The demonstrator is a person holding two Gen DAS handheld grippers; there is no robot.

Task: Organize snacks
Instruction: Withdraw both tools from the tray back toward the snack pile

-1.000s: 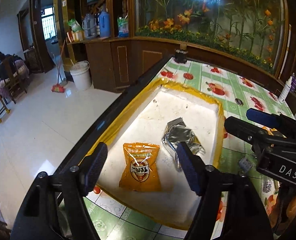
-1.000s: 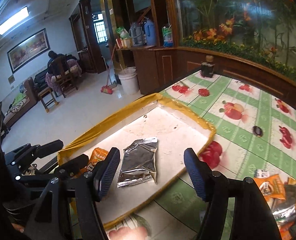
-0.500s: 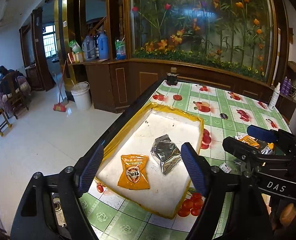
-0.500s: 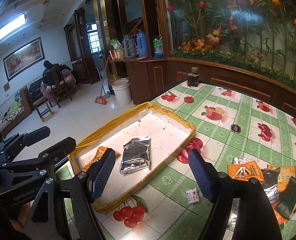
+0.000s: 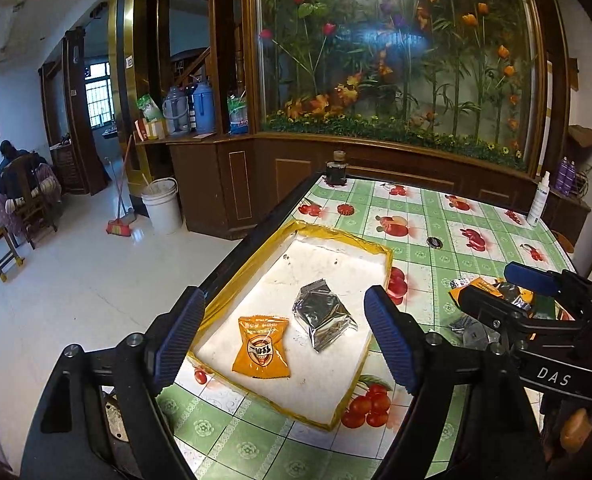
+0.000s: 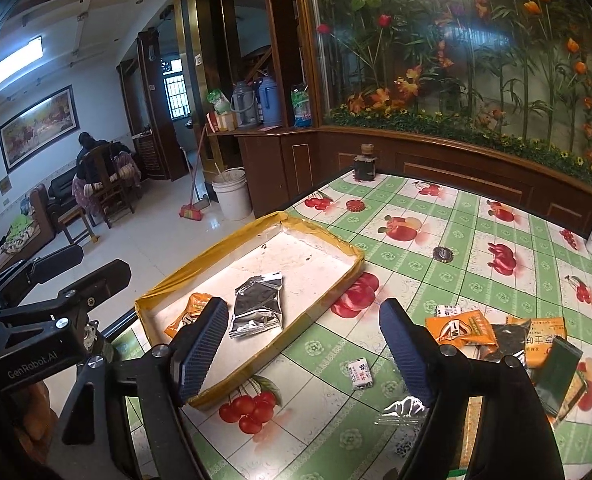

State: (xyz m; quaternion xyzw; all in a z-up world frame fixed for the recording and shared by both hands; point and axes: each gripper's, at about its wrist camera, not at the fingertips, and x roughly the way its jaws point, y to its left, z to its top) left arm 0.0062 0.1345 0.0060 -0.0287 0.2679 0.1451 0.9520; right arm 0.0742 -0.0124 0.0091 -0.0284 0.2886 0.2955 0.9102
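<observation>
A shallow white tray with a yellow taped rim (image 5: 377,276) (image 6: 337,246) lies on the table's left side. In it lie an orange snack packet (image 5: 262,346) (image 6: 188,314) and a silver packet (image 5: 323,316) (image 6: 258,306). My left gripper (image 5: 286,344) is open and empty, raised above the tray's near end. My right gripper (image 6: 303,356) is open and empty, above the tray's right rim. A pile of loose snacks (image 6: 507,334) (image 5: 495,292) lies to the right: orange, dark and green packets. A small white candy (image 6: 359,374) and a silver wrapper (image 6: 401,410) lie nearer.
The table has a green and white fruit-print cloth (image 6: 455,240). A dark jar (image 5: 336,168) stands at its far edge, a white spray bottle (image 5: 537,200) at the far right, a small round lid (image 6: 443,254) mid-table. A wooden cabinet with a flower display stands behind.
Both grippers have risen and drawn back from the tray, so more of the table and the snack pile shows. The packets in the tray have not moved. Both grippers stay open.
</observation>
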